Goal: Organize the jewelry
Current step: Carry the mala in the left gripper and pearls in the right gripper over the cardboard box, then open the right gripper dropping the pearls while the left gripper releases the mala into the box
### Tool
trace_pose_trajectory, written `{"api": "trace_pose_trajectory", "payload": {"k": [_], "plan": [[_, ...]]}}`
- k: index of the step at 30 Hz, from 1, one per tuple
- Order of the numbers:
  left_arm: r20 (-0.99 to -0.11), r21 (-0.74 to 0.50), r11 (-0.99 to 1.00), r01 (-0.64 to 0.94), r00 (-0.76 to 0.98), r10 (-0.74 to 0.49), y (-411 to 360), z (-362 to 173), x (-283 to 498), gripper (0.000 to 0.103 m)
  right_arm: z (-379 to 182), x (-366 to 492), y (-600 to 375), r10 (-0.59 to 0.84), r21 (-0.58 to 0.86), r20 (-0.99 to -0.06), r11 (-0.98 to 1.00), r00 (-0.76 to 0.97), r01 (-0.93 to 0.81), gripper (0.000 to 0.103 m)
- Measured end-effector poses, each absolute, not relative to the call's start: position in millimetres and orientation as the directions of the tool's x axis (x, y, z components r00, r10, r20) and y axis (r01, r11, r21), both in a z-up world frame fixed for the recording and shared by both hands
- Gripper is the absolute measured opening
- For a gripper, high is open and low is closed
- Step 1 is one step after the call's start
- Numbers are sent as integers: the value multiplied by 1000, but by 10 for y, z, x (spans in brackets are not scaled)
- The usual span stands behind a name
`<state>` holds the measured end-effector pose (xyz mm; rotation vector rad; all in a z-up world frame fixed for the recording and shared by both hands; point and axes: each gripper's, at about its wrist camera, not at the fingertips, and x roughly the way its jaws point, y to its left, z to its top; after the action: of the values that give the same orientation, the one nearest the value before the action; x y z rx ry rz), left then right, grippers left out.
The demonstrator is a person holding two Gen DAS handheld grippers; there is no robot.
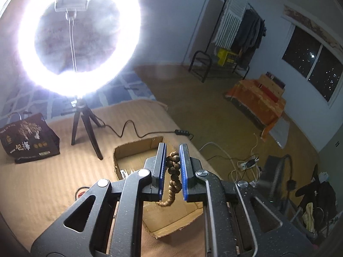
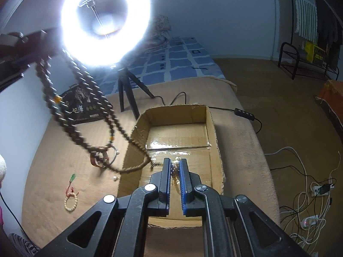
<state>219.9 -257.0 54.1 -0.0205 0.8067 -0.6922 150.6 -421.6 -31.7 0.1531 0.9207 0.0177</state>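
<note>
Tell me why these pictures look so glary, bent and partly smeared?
Left wrist view: the glowing white ring light blows out its surroundings, and room edges curve from the fisheye lens. Right wrist view: the same glare, and the long dark wooden bead necklace hanging at left is motion-blurred, while the open brown cardboard box stays sharp.

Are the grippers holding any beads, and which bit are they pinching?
Yes. The left gripper pinches the long brown bead necklace at a bunched stretch of beads. The right gripper pinches a pale bead string; which part is hidden.
</note>
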Motion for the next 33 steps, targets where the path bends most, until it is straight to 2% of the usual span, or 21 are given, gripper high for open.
{"api": "trace_pose_trajectory", "payload": {"k": [18,27,28,30,31,33], "plan": [[-774,-290,818,496,381,-505,-2744,-484,2542,11,-755,1693,-4297,86,156,-852,983,517,93,5],[-798,-287,823,490,353,-488,-2765,-709,2524,11,-916,1714,-4261,76,133,-874,987,479,86,7],[-799,-283,826,488,356,-484,-2760,-715,2520,11,-919,1716,-4253,72,128,-875,988,478,84,9],[-804,-278,829,486,354,-477,-2755,-729,2538,11,-907,1707,-4241,58,113,-872,990,486,84,34],[-809,-273,832,484,353,-471,-2751,-738,2541,13,-894,1703,-4238,47,102,-870,991,491,86,39],[-812,-264,834,484,354,-463,-2737,-744,2540,33,-882,1698,-4237,40,96,-865,992,500,86,51]]}}
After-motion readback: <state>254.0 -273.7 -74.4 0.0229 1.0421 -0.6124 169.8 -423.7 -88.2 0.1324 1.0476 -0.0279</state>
